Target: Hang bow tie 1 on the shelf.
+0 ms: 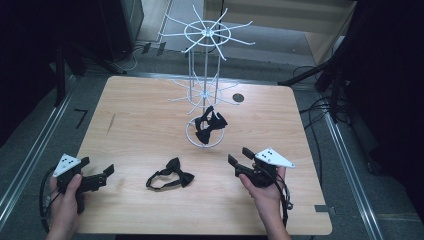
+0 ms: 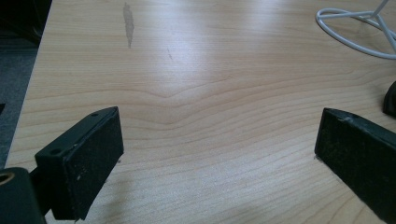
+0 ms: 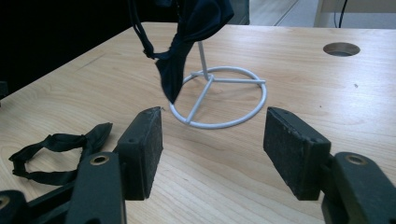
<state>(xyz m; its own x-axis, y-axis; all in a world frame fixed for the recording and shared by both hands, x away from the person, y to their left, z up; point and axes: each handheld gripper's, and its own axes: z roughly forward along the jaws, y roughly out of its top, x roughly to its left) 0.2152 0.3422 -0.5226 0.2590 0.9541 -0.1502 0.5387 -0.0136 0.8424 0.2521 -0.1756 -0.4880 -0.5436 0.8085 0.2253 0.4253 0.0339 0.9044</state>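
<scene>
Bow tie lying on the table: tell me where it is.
In the high view the loose bow tie lies flat near the table's front edge, between both grippers, in front of the white rack's ring base.

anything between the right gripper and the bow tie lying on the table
Nothing: in the high view only bare wooden table separates the open right gripper from the bow tie.

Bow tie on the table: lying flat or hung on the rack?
Lying flat: the bow tie rests on the table, apart from the white rack.

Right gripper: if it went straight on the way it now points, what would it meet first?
Probably the white rack's ring base, which lies ahead between the open right gripper jaws; the hanging bow tie is slightly left, depth unclear.
</scene>
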